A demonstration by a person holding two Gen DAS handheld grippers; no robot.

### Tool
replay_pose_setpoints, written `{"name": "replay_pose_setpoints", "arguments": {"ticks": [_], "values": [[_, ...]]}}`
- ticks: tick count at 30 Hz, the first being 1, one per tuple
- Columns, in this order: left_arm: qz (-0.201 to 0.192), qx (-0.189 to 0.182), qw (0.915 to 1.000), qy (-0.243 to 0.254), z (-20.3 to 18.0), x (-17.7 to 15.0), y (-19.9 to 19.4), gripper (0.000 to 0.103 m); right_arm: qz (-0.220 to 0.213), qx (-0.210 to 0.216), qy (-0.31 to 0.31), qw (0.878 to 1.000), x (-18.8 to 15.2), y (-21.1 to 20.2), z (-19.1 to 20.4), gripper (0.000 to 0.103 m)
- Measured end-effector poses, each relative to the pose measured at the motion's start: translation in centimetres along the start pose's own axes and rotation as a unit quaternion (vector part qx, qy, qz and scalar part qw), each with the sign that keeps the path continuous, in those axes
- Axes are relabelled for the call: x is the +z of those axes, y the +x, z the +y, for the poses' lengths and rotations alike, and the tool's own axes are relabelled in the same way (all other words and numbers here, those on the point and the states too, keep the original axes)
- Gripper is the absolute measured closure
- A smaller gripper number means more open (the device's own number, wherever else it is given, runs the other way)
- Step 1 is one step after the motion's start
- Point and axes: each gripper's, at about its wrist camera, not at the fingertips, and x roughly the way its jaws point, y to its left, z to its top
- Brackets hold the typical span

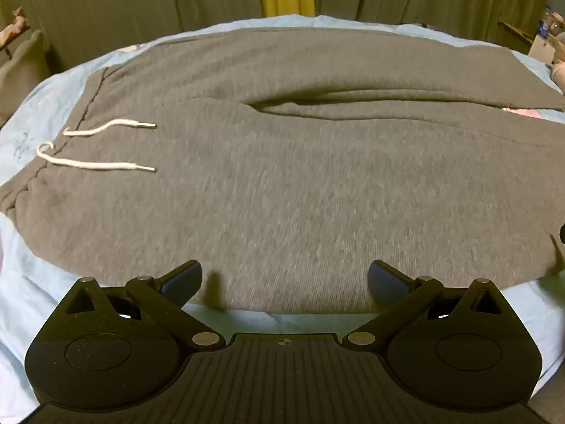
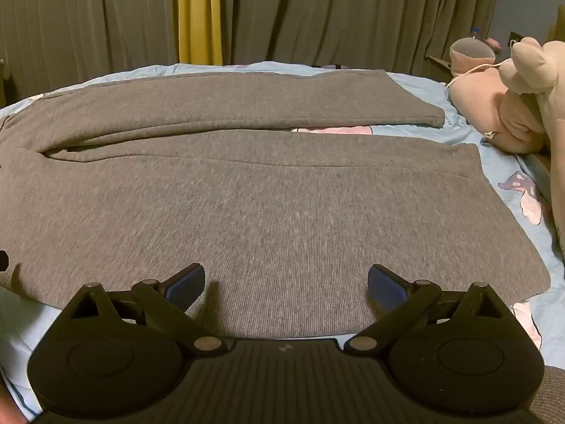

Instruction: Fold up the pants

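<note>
Grey sweatpants lie flat across a light blue bedsheet, waistband at the left with two white drawstrings. The right wrist view shows the two legs running to the right, side by side, with a gap between their cuffs. My left gripper is open and empty over the near edge of the pants near the waist end. My right gripper is open and empty over the near edge of the closer leg.
Plush toys and a pink pillow lie at the bed's right side. Olive and yellow curtains hang behind the bed. The sheet has printed patches beyond the cuffs.
</note>
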Motion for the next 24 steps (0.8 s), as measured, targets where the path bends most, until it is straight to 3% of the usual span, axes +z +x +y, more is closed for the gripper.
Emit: {"name": "replay_pose_setpoints", "arguments": {"ticks": [24], "values": [[0.004,0.002,1.0000,0.002,-0.02,0.00,0.01,0.000,0.001,0.000,0.001,1.000,0.02,-0.06,0.04,0.004]]}}
